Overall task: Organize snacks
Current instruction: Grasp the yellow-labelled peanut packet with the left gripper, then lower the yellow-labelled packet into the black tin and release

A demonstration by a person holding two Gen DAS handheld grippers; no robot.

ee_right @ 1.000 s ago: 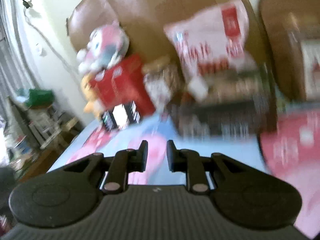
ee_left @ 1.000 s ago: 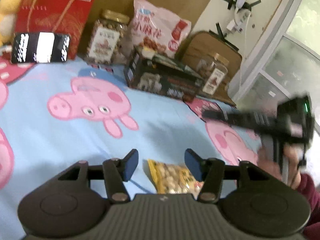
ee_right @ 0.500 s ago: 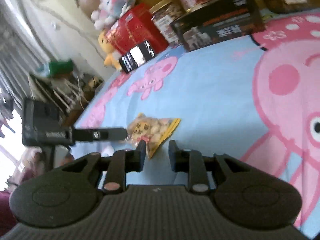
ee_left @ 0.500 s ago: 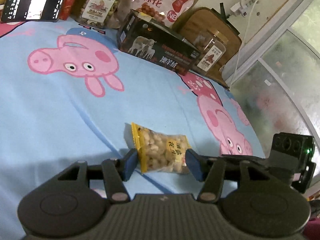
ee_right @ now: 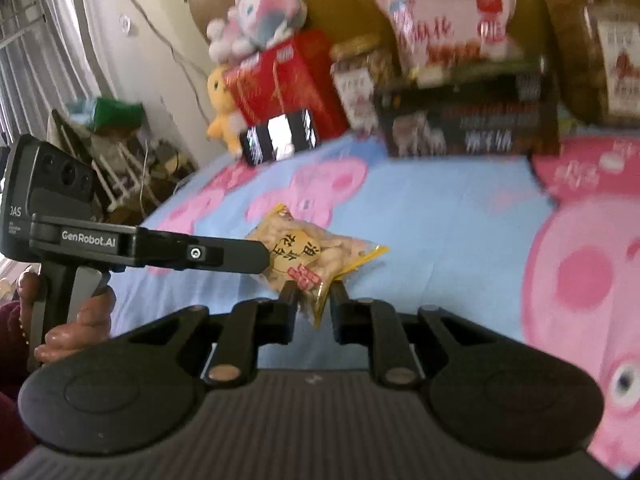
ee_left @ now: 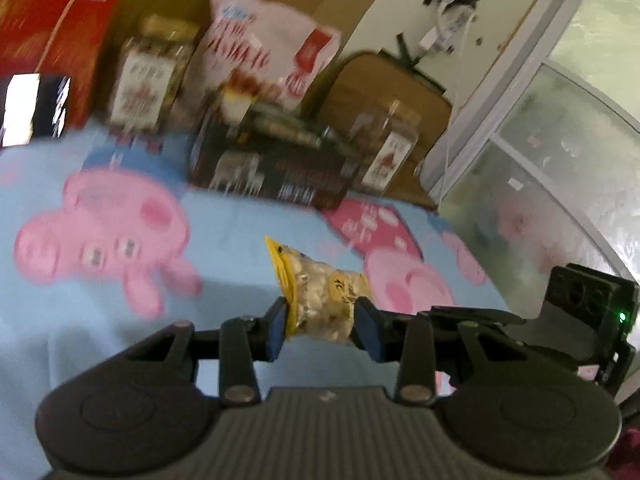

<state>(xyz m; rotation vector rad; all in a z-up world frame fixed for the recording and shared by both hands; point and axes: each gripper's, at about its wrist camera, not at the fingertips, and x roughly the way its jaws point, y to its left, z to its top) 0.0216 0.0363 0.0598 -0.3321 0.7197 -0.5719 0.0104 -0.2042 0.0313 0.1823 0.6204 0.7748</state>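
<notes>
blurred: back-row snack jars [ee_left: 150, 76] | black box [ee_left: 272, 168] print unreadable | red box [ee_left: 52, 20] cut off

We saw a small clear snack packet [ee_left: 320, 300] with yellow sealed edges, filled with pale nut-like pieces and carrying a round yellow label with dark characters plus a red mark below it [ee_right: 308, 258]. It was raised off the blue cartoon-pig sheet [ee_left: 224, 232], tilted, one yellow end pointing up. At the back of the sheet we saw a dark box [ee_left: 272, 168], two jars of nuts [ee_left: 148, 76] [ee_left: 386, 152], a pink-and-white bag [ee_left: 268, 52] and a red box [ee_right: 280, 84], all blurred.
</notes>
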